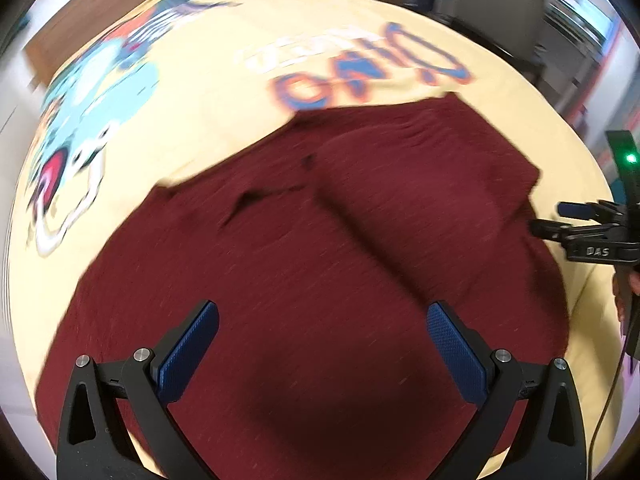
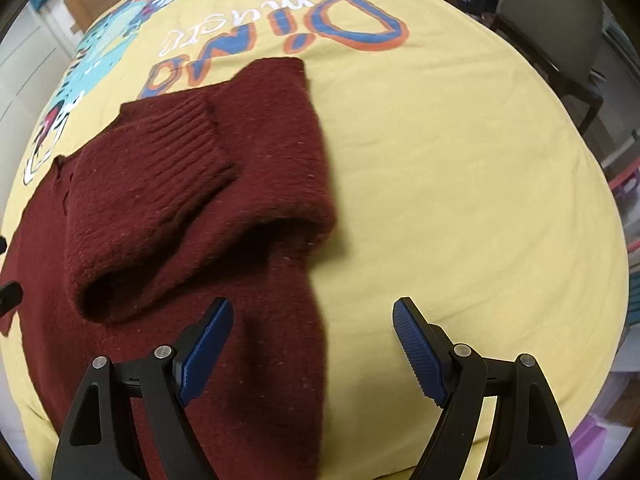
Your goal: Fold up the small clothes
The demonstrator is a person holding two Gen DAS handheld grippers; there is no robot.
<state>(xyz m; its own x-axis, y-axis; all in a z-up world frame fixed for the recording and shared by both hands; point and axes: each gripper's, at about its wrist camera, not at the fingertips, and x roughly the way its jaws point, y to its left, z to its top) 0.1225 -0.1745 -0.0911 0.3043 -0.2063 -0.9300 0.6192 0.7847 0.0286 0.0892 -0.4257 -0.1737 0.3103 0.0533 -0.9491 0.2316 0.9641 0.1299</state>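
Note:
A dark red knit sweater [image 1: 312, 264] lies on a yellow cloth with a dinosaur print [image 1: 200, 92]. In the right wrist view the sweater [image 2: 180, 208] has both sleeves folded in across its body, the ribbed cuff [image 2: 180, 148] on top. My left gripper [image 1: 320, 344] is open and empty, just above the sweater's near part. My right gripper [image 2: 312, 340] is open and empty over the sweater's right edge and the yellow cloth [image 2: 460, 184]. The right gripper also shows at the right edge of the left wrist view [image 1: 576, 220].
The yellow cloth covers the whole table, with blue and orange "Dino" lettering [image 2: 320, 36] at the far side. A chair [image 2: 560, 32] stands beyond the table's far right edge. Wooden furniture [image 1: 80, 20] is at the far left.

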